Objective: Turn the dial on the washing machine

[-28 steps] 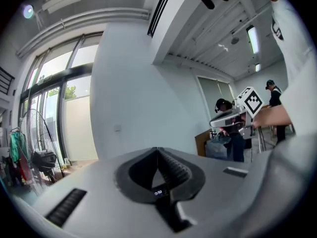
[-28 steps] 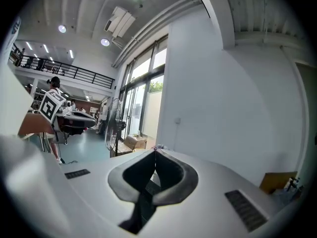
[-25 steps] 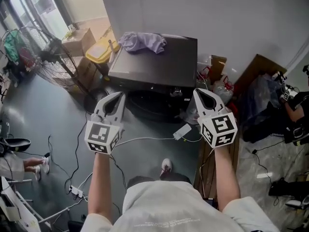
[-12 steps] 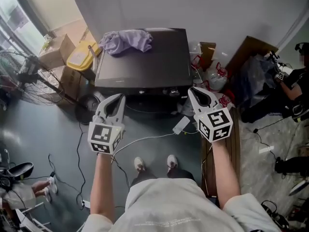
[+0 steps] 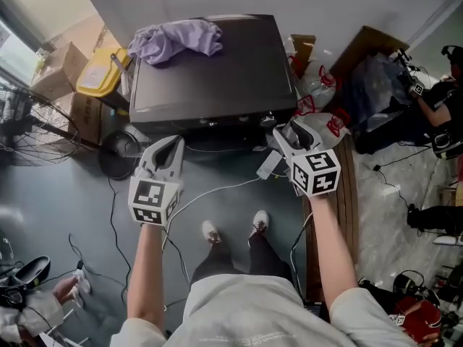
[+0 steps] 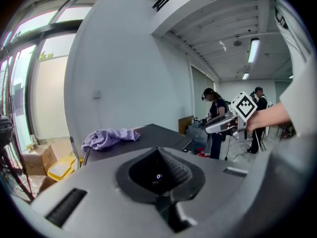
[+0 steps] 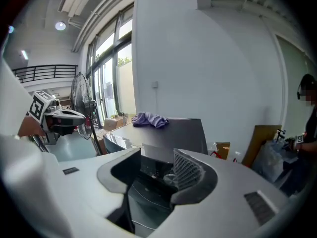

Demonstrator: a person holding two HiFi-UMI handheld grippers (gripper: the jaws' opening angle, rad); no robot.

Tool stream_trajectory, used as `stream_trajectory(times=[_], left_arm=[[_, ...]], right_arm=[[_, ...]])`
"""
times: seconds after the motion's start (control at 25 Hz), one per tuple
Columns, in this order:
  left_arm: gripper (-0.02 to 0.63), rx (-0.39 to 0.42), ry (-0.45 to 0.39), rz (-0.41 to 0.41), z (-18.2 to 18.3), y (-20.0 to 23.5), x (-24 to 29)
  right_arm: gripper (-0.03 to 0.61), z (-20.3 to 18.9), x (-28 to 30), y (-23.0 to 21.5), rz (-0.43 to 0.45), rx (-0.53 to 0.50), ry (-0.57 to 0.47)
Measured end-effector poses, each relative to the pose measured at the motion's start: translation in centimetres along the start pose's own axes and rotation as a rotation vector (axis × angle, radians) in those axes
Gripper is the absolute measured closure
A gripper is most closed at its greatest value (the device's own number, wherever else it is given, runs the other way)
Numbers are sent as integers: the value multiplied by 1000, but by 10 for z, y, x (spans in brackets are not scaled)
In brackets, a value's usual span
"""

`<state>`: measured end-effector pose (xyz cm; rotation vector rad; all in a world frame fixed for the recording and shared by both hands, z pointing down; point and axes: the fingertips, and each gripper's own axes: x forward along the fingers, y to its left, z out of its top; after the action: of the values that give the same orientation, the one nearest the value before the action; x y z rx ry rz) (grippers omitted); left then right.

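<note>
The washing machine (image 5: 210,71) is a dark box against the wall, with a purple cloth (image 5: 173,38) lying on its top at the back left. My right gripper (image 5: 286,132) is at the right end of the machine's front panel. Its jaws are opening and nothing is between them. A round silvery dial (image 7: 170,178) shows through the gap just ahead, not touched. My left gripper (image 5: 171,147) hangs in front of the machine's left part, jaws together and holding nothing. In the left gripper view the right gripper (image 6: 233,120) shows out to the side.
A yellow bin (image 5: 98,74) and cardboard boxes (image 5: 58,71) stand left of the machine, with a floor fan (image 5: 18,121) beyond. A white cable (image 5: 217,190) and adapter (image 5: 269,166) lie on the floor. Bags (image 5: 376,100), a wooden board (image 5: 347,194) and a person (image 5: 445,114) are at the right.
The machine has come nearer in the head view. My right gripper has moved forward to the front panel and its jaws have parted. The left gripper stays shut.
</note>
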<state>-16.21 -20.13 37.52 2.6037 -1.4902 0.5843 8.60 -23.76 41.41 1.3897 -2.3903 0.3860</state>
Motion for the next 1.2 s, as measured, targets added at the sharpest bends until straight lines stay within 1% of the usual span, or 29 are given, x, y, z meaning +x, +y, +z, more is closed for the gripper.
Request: stream_trajectory(times=[0.16, 0.32, 0.44, 0.56, 0.68, 0.76, 0.84, 1.04, 1.12, 1.2], left_arm=[[598, -46, 26, 15, -28, 4, 2], [598, -50, 42, 20, -45, 1, 9], [598, -56, 58, 17, -57, -2, 14], [598, -82, 71, 23, -70, -4, 18], [598, -96, 85, 8, -85, -12, 22], [598, -105, 94, -3, -94, -18, 22], [598, -121, 101, -7, -102, -22, 23], [598, -141, 127, -10, -123, -26, 23], [598, -145, 132, -8, -126, -26, 24], [598, -146, 135, -5, -127, -25, 24]], right_arm=[[355, -27, 23, -5, -9, 50, 46], [333, -56, 48, -16, -26, 103, 86], [324, -78, 65, -27, -56, 198, 102], [314, -93, 82, -37, -77, 303, 98], [307, -104, 97, -46, -71, 438, 85], [301, -113, 106, -52, -68, 497, 95], [294, -120, 114, -57, -67, 534, 104], [289, -134, 126, -61, -51, 535, 123], [290, -134, 128, -59, -54, 505, 124], [295, -132, 128, -59, -68, 449, 121]])
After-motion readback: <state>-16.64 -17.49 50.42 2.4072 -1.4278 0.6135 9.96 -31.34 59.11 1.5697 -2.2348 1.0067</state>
